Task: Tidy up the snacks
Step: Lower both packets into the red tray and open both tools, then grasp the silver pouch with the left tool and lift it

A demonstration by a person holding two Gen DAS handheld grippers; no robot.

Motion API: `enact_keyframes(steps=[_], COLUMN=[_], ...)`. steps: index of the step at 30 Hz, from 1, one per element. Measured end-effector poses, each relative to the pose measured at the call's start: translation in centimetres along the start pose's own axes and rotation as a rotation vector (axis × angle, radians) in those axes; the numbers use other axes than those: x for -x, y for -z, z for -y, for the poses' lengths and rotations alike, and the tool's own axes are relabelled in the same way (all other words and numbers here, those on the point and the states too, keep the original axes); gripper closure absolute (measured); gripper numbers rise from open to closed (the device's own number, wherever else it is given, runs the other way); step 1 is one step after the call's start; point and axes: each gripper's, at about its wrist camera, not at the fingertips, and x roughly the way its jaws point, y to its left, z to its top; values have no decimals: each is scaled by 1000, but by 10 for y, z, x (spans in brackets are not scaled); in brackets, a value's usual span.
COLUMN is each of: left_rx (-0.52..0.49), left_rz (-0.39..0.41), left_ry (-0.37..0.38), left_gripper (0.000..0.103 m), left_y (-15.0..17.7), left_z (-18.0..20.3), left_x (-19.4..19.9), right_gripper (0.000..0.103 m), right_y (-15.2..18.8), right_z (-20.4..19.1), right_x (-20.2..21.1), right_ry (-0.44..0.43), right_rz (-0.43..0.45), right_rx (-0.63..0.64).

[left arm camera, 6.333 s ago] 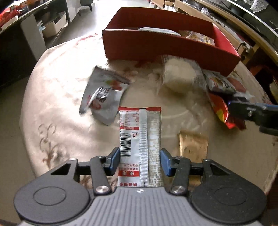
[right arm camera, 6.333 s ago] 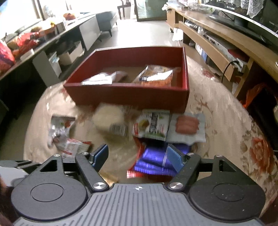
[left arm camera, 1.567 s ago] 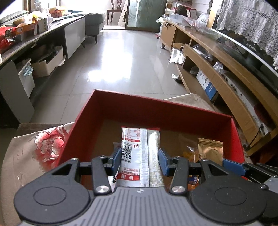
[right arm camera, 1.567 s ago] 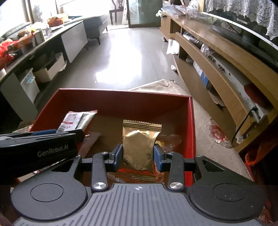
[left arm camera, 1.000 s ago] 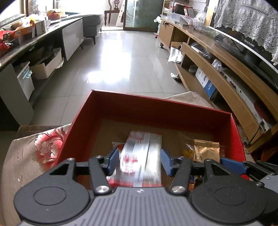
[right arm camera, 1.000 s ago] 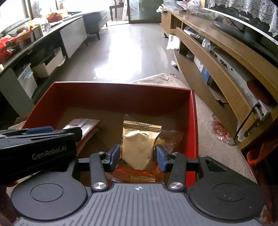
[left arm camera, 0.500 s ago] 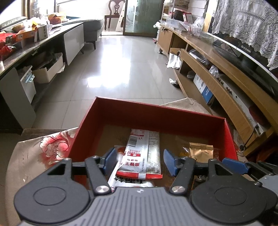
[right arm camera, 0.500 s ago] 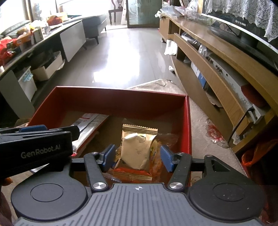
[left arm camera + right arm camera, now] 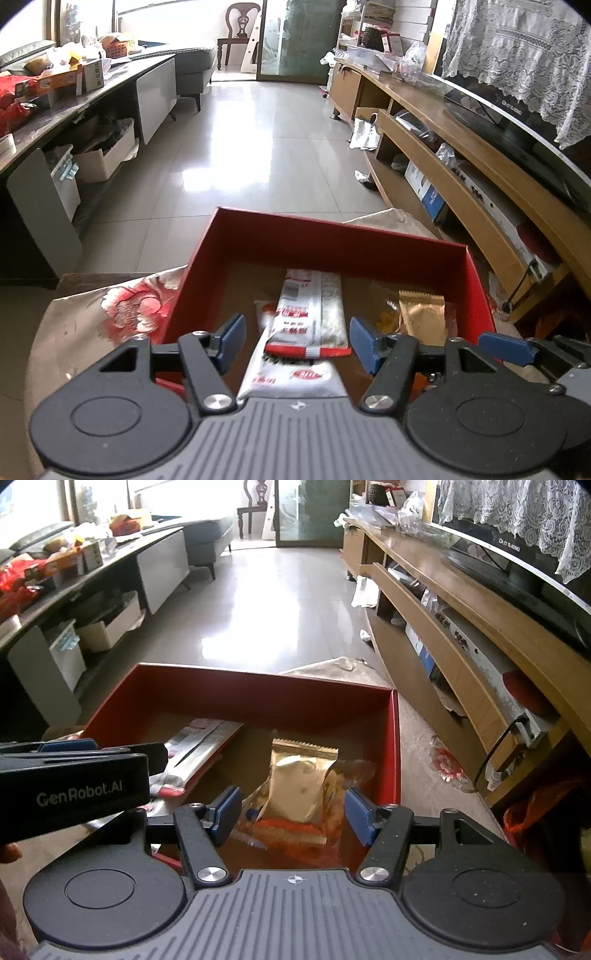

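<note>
My left claw [image 9: 297, 339] is spread wide and grips nothing; its blue pads flank the long silver-and-red packet [image 9: 312, 314] without touching it. That packet lies flat inside the red box [image 9: 332, 240], resting across another silver sachet [image 9: 291, 373] beneath it. My right claw [image 9: 291, 814] is likewise released, its fingers apart on either side of the gold pouch [image 9: 301, 779], which sits free in the box's right half on top of a clear orange-tinted wrapper [image 9: 343, 812]. From the right wrist I see the left claw's body crossing the lower left, just over the box's near left corner, with the long packet beside it. The red box [image 9: 395, 746] stands on the worktop [image 9: 92, 325], which is covered by a beige cloth with a red flower print.
</note>
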Motion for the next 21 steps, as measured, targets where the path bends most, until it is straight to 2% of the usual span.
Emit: enact_keyframes(steps=[7, 16, 21], left_rx=[36, 61, 38], left_rz=[-38, -79, -127], left_ry=[28, 3, 11], left_gripper=[34, 33, 33], left_y=[14, 42, 63], left_z=[-29, -69, -86], left_x=[15, 32, 32], right_gripper=[32, 29, 29], right_y=[6, 19, 28], right_z=[-12, -40, -50], right_x=[16, 24, 26], right_ry=[-26, -57, -72], right_rz=[4, -26, -51], right_rx=[21, 88, 84])
